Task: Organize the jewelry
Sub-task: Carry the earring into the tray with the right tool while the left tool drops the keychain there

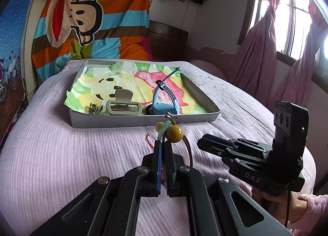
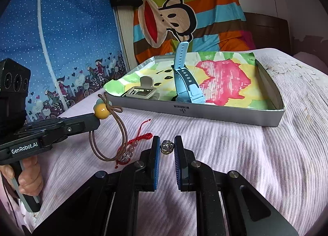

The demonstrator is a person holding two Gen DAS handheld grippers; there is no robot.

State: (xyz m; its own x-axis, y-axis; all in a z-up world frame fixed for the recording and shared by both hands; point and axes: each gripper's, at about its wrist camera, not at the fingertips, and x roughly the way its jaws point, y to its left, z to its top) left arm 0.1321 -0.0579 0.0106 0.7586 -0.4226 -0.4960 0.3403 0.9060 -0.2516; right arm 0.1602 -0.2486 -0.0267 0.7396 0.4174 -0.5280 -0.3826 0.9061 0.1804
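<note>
My left gripper (image 1: pixel 163 143) is shut on a brown hair tie with yellow and green beads (image 1: pixel 174 131), held above the bed; the hair tie also shows in the right wrist view (image 2: pixel 102 109), its loop hanging down. My right gripper (image 2: pixel 167 143) is open, its fingers on either side of a small silver bead (image 2: pixel 167 146) lying on the bed. A red cord bracelet (image 2: pixel 135 141) lies on the bed left of it. The grey tray (image 1: pixel 143 122) holds a blue watch (image 1: pixel 162 100), a beige hair claw (image 1: pixel 123 104) and small pins (image 1: pixel 95 108).
The tray (image 2: pixel 225 115) is lined with colourful paper and sits on a pink ribbed bedspread (image 1: pixel 61 164). A striped monkey blanket (image 1: pixel 86 16) hangs behind. A window with pink curtains (image 1: pixel 276 37) is at the right.
</note>
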